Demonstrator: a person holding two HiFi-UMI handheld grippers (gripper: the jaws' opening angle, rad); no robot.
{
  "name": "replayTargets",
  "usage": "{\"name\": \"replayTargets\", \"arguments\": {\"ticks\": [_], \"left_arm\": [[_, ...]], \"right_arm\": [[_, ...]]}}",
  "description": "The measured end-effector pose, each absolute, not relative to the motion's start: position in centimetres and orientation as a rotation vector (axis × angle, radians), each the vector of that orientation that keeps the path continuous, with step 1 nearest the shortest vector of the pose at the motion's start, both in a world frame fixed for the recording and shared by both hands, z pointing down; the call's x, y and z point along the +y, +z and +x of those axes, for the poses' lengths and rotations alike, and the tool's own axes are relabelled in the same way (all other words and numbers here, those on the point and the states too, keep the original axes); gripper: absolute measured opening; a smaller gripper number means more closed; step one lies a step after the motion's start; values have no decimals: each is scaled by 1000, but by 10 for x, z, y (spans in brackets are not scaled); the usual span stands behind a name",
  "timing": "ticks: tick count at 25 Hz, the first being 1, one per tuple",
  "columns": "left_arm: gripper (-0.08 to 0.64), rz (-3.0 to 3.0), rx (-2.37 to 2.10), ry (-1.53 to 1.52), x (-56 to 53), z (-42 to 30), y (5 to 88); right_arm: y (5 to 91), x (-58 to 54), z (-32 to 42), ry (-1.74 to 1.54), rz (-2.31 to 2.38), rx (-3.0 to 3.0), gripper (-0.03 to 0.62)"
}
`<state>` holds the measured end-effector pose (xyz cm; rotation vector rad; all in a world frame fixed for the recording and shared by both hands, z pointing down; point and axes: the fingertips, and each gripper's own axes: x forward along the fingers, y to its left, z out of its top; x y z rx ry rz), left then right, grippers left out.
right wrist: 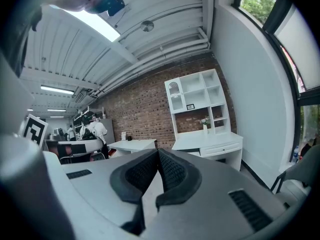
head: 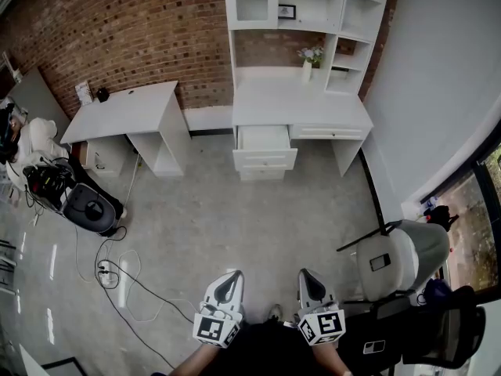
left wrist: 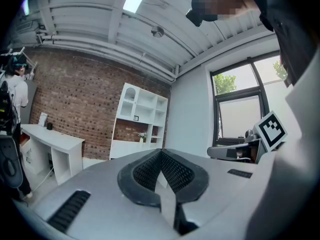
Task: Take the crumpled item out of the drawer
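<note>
A white desk with a shelf hutch [head: 301,104] stands against the brick wall across the room. Its drawer stack [head: 264,151] has the top drawer [head: 263,138] pulled out a little. No crumpled item shows inside it from here. My left gripper [head: 232,276] and right gripper [head: 306,274] are held side by side low in the head view, far from the desk, both pointing toward it. Both are shut with nothing between the pads. The desk shows small beyond the left gripper [left wrist: 160,152] and beyond the right gripper [right wrist: 158,151].
A second white desk [head: 125,112] stands at the left. A black round machine [head: 90,207] and loose cables [head: 117,276] lie on the floor at the left. A grey chair [head: 399,257] is at my right. A flower vase [head: 307,69] sits on the desk. A person [left wrist: 12,89] stands at the far left.
</note>
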<state>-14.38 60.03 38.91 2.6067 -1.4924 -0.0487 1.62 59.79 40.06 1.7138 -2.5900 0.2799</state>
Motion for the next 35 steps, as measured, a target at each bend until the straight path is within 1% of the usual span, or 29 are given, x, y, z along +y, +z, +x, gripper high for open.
{"name": "replayTargets", "arguments": {"ticks": [10,15,19,23,28,35], "left_arm": [[18,2567,-1591,-40,589,-103,398],[18,2531,-1650,-29,556,-93,397],[18,2480,-1652,-4,525,-96,411],[18,2474,-1612,-2,475,-95,424],[18,2525,-1540,-18,386,-103,429],[18,2595,-1432,-14,266,-134,425]], "right_arm": [[420,584,59,304,1639,-2627,14],[427,552,75,308,1573,-2641,14],[433,523,74,330,1568,-2643,14],[439,475,72,345,1587,-2620,14],[435,390,55,298,1627,-2593,14],[413,271,23,264,1699,-2565,14]]}}
